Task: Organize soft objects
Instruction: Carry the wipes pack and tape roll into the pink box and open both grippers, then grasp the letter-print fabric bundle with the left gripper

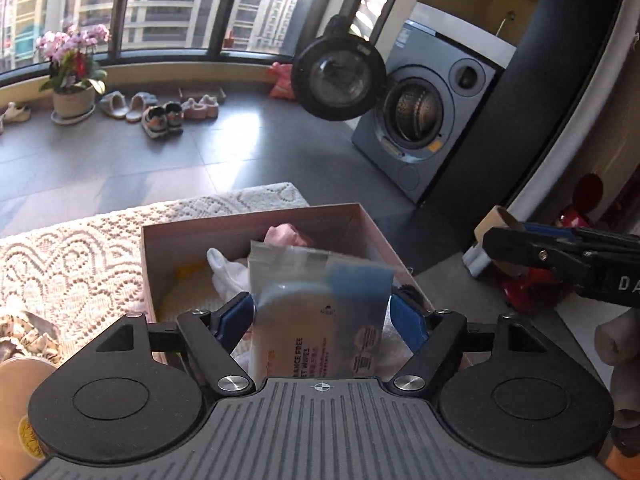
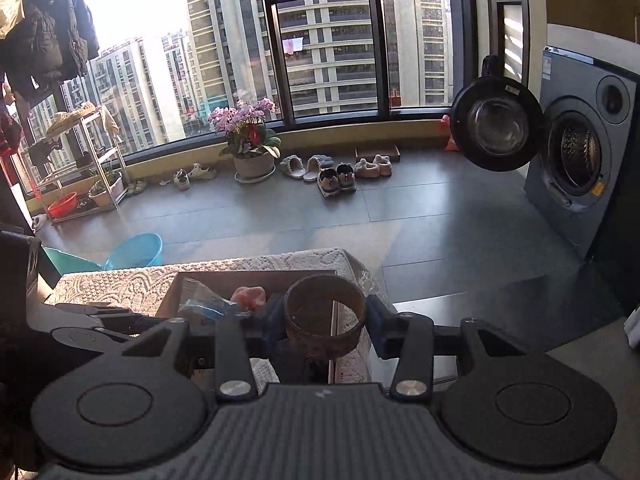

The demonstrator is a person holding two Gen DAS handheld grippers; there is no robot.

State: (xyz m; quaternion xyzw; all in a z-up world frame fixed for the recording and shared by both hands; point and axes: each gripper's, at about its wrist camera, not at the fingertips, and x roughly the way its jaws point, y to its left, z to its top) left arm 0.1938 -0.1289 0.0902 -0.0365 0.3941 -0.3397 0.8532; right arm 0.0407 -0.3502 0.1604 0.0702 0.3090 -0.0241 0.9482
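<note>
Low in the centre of the left wrist view, the left gripper (image 1: 322,318) holds a soft pack of wet wipes (image 1: 320,304) between its blue pads (image 1: 234,320), jaws spread wide across the pack's width, and the pack hangs just over the open cardboard box (image 1: 168,236) that sits on a lace-covered surface (image 1: 80,256). Inside the box, toward the frame's middle, lie a white cloth (image 1: 224,274) and a pink soft item (image 1: 284,236). The pack looks light and pliable, with a slick plastic film that could slide under pressure; its stiffer lid area in the lower half seems the firmer place to hold, while the thin sealed top edge would likely crumple. At centre bottom of the right wrist view, the right gripper (image 2: 325,322) is closed partway on a brown ring-shaped roll (image 2: 325,316), probably a tape roll, gripped across its outer wall. That ring looks rigid and light, so a grip across its diameter should hold without deforming it, though the curved wall gives the pads little flat contact. From this view the same box (image 2: 176,292) sits just beyond the ring, at middle left.
</note>
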